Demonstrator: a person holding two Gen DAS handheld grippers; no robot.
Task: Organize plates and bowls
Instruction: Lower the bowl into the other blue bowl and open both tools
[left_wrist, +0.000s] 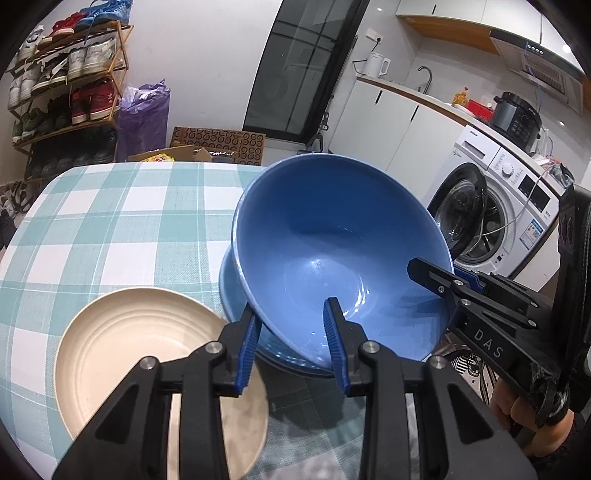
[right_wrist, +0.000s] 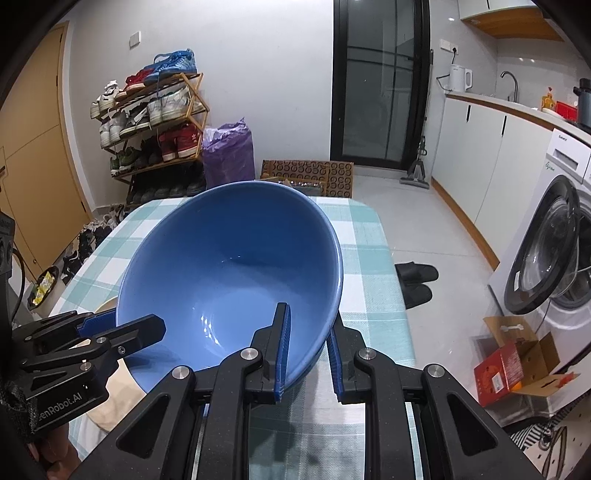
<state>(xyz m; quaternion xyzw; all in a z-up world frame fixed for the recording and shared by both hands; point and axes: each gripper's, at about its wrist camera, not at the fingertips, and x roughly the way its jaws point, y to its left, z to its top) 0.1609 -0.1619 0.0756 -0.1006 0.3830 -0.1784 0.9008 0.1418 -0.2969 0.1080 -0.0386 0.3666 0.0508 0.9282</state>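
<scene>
A table (left_wrist: 110, 221) under a teal-and-white checked cloth stands in a kitchen-like room, with a shoe rack (left_wrist: 70, 85) and a purple bag (left_wrist: 144, 114) beyond it and a washing machine (left_wrist: 495, 214) off to the right of the left claw (left_wrist: 293, 332). The blue bowl (left_wrist: 332, 251) hangs tilted between both claws: the left claw pinches its near rim, one pad inside and one outside, and the right claw (right_wrist: 308, 343) grips the rim likewise on the opposite side. Just under the bowl sits a second blue dish (left_wrist: 236, 295). Left of the left claw, a cream plate (left_wrist: 122, 339) lies flat on the cloth.
</scene>
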